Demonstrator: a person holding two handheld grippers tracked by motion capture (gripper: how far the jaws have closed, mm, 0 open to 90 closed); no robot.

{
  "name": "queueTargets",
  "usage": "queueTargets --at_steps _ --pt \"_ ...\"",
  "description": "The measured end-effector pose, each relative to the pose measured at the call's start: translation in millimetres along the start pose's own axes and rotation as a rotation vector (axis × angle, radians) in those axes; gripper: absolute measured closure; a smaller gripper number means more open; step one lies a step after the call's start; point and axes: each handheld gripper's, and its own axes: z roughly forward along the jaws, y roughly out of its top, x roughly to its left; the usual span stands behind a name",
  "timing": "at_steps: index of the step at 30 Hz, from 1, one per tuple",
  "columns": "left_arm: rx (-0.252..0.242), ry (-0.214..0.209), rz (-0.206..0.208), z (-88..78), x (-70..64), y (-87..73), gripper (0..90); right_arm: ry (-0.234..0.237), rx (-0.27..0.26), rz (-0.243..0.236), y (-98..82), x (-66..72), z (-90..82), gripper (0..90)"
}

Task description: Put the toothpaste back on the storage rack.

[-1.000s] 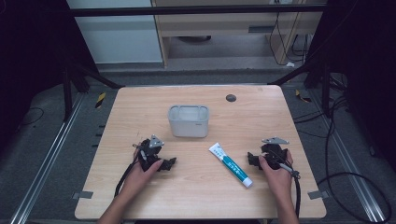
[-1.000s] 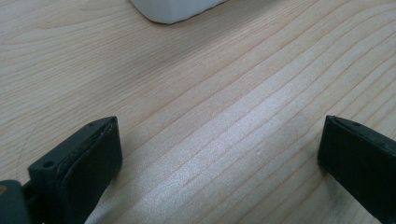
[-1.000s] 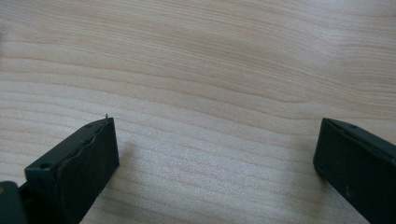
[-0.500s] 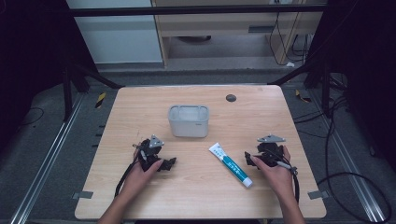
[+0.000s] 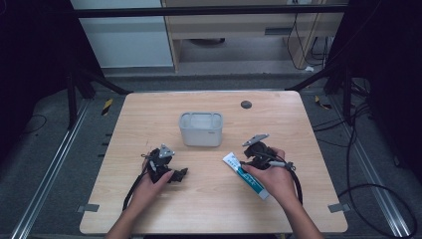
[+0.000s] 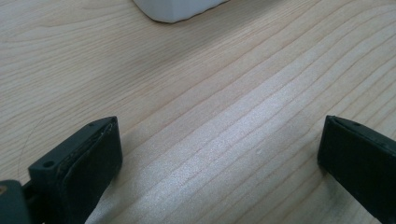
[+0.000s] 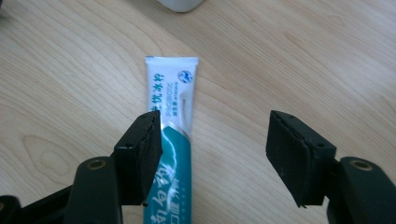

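A white and teal toothpaste tube [image 5: 246, 175] lies flat on the wooden table [image 5: 298, 129], right of centre. My right gripper [image 5: 245, 162] hovers over its flat white end. In the right gripper view the tube [image 7: 175, 102] runs up between the jaws, close beside the left one, and the right gripper [image 7: 215, 158] is open. Its jaws have just been closing, and neither pad presses on the tube. My left gripper [image 5: 180, 174] rests low at the left. In its own view the left gripper [image 6: 219, 158] stands wide open over bare wood.
A pale grey open tub [image 5: 201, 130] stands at the table's middle, just beyond both grippers; its corner [image 6: 177, 7] shows in the left gripper view. A small dark round mark [image 5: 245, 104] sits near the far edge. Cables [image 5: 368, 189] lie on the floor at right.
My right hand has moved left and risen, from beside the tube to over its white end, and its jaws have narrowed. The left hand, tube and tub have stayed put.
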Motion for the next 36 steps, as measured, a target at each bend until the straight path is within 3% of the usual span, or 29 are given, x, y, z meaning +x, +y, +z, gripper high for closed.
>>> queueTargets --at_steps 5,14,17,19,20,25,36 --pt "0.001 -0.001 0.001 0.0 0.1 0.0 0.0 0.023 0.046 -0.043 17.0 5.9 2.2 40.1" --pt "0.001 -0.001 0.000 0.0 0.1 0.0 0.0 0.072 0.094 -0.021 29.9 4.8 16.4 37.7" --pt "0.000 -0.001 0.000 0.0 0.1 0.0 0.0 0.090 0.117 -0.008 33.6 4.5 20.7 43.3" --pt "0.000 -0.001 0.000 0.0 0.1 0.0 0.0 0.094 0.123 -0.015 34.3 4.1 22.5 45.8" --pt "0.001 -0.001 0.001 0.0 0.1 0.0 0.0 0.105 0.140 -0.010 35.6 4.2 27.6 52.3" --pt "0.001 -0.002 0.001 0.0 0.2 0.1 0.0 0.113 0.188 -0.016 35.7 4.0 40.5 57.2" --pt "0.001 -0.002 0.001 0.0 0.2 0.1 0.0 0.129 0.217 0.020 29.9 10.2 52.0 52.8"
